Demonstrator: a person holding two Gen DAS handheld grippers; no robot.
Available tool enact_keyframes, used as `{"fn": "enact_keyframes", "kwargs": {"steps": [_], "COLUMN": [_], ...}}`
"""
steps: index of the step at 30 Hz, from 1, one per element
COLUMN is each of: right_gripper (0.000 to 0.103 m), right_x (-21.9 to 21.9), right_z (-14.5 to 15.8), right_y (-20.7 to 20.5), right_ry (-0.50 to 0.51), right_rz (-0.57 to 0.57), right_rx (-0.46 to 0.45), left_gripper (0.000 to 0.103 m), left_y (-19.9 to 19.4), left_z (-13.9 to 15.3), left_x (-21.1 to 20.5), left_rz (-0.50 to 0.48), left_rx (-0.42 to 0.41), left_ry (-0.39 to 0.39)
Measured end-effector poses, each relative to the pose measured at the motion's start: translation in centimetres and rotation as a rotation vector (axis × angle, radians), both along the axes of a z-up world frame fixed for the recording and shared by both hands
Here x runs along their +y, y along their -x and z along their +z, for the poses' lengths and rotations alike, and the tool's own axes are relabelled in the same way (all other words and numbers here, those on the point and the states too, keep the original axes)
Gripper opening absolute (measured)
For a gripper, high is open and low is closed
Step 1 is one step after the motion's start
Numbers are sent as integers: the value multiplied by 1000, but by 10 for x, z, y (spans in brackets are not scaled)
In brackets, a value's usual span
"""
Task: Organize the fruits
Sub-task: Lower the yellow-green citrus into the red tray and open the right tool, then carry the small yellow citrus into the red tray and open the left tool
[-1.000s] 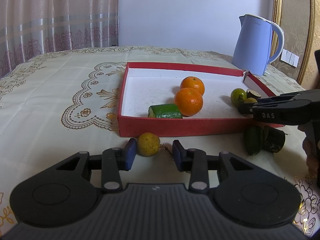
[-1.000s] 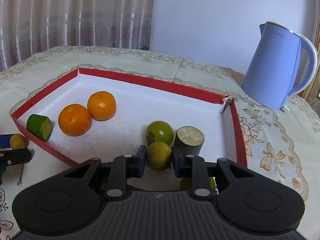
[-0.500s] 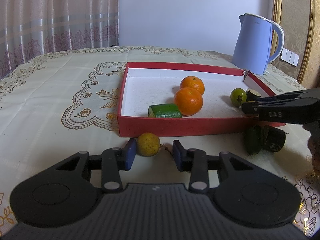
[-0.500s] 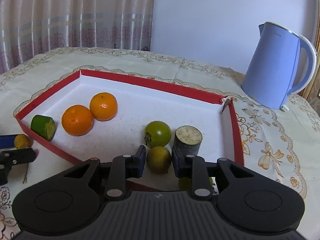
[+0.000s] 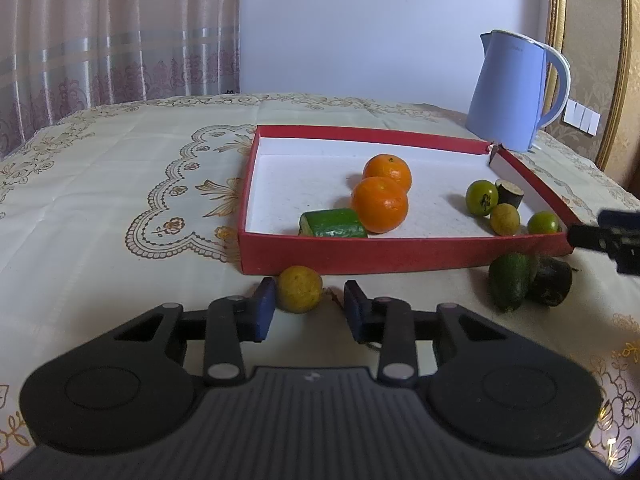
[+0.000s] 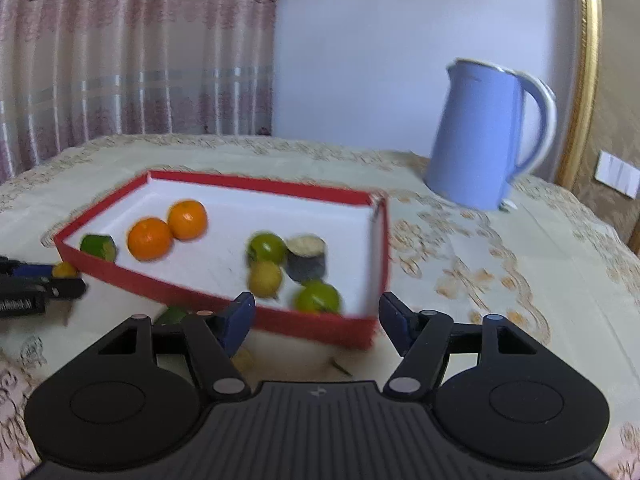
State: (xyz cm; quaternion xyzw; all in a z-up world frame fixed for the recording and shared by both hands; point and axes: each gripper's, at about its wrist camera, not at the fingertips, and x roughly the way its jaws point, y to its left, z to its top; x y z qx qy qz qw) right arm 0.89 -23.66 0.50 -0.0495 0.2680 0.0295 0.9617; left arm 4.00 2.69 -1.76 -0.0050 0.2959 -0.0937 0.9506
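Observation:
A red-walled tray point(image 5: 360, 258) point(image 6: 312, 322) holds two oranges point(image 5: 380, 204) point(image 6: 150, 239), a green cucumber piece point(image 5: 333, 223), green fruits point(image 5: 482, 197) point(image 6: 318, 297), a small yellow fruit point(image 5: 505, 219) point(image 6: 265, 278) and a dark stub point(image 6: 307, 256). My left gripper point(image 5: 309, 300) is open around a yellow fruit point(image 5: 300, 289) on the cloth before the tray. My right gripper point(image 6: 316, 316) is open and empty, just in front of the tray's near corner; it also shows in the left wrist view point(image 5: 608, 240).
A blue kettle point(image 5: 516, 92) point(image 6: 488, 136) stands behind the tray at the right. A green fruit point(image 5: 510, 285) and a dark piece point(image 5: 550, 286) lie on the cloth outside the tray's front right. The patterned tablecloth point(image 5: 100, 184) covers the table.
My right gripper has opened, left the small yellow fruit in the tray and drawn back and up. My left gripper has stayed around the yellow fruit.

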Motion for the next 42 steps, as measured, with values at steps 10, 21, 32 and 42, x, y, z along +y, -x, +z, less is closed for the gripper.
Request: {"fn": "enact_keyframes", "kwargs": {"steps": [10,21,32,42], "right_gripper": [69,88,96,99], "right_x": [-30,-34,-35,-34], "right_z": [-31,-34,-35,-36], "right_y": [10,1,-1,-1], "right_ry": [-57,-71,-73,-76], "right_rz": [-69,-98,-110,-105], "right_rx": [88,112,123,125], "left_gripper": [22,22,22,22], "left_y": [4,8,12,-8], "left_z": [2,7,32,52], "left_x": [-1,-3,-20,-54], "left_rz": [-6,7,-16,-76], "left_rx": [-15,-27,-82,-133], "left_ry": [-28,-54,-121,-169]}}
